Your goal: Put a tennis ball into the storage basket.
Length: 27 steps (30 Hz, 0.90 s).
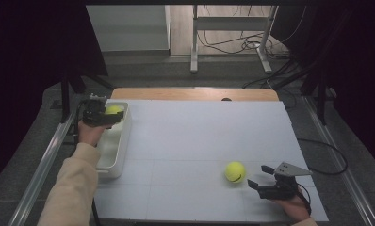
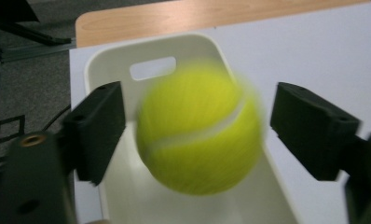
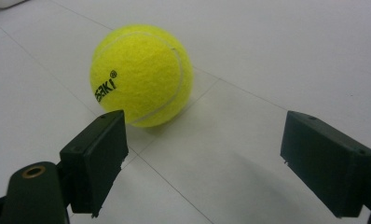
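Over the white bin [image 1: 115,150] at the desk's [image 1: 199,136] left edge, the left gripper [image 1: 111,114] has its jaws spread around a blurred tennis ball [image 2: 200,128], gaps either side, while the right gripper [image 1: 262,176], jaws spread, sits just beside a second tennis ball [image 1: 235,172] on the desk.

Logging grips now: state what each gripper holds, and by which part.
Nothing is held. The left gripper is open, a blurred tennis ball loose between its jaws above the white bin. The right gripper is open.

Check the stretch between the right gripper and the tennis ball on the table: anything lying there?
Nothing: between the right gripper and the tennis ball is bare white table, seen in the right gripper view.
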{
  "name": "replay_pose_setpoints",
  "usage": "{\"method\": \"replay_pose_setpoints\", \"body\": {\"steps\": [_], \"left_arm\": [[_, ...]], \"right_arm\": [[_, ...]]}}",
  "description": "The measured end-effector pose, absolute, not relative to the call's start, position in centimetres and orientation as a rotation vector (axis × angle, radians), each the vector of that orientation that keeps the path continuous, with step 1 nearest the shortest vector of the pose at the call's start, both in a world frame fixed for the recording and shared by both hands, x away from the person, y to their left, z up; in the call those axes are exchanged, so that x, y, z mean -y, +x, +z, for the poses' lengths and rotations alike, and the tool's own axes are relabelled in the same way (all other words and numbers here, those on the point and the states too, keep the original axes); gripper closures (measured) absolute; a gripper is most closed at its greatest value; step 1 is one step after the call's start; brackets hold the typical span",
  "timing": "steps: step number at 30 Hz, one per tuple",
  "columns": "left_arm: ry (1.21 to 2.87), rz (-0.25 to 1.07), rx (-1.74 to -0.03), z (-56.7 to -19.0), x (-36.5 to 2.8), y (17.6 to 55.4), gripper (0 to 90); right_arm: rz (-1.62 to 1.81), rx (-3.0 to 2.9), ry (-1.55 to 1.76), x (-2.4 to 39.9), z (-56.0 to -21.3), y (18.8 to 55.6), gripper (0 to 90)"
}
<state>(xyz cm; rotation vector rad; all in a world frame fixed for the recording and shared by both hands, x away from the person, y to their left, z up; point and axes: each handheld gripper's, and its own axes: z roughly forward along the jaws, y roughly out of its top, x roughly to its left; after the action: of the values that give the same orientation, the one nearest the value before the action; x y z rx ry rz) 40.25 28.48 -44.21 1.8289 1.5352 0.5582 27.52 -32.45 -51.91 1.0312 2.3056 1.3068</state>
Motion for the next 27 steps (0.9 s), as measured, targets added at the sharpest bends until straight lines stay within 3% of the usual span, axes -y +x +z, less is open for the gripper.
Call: {"method": "replay_pose_setpoints", "body": {"steps": [27], "left_arm": [[1.760,0.464,-1.226,-41.8,-25.3,35.5,16.9]], "right_arm": [[1.332,-2.288,1.039,32.6,-51.8,27.7,14.9]]}}
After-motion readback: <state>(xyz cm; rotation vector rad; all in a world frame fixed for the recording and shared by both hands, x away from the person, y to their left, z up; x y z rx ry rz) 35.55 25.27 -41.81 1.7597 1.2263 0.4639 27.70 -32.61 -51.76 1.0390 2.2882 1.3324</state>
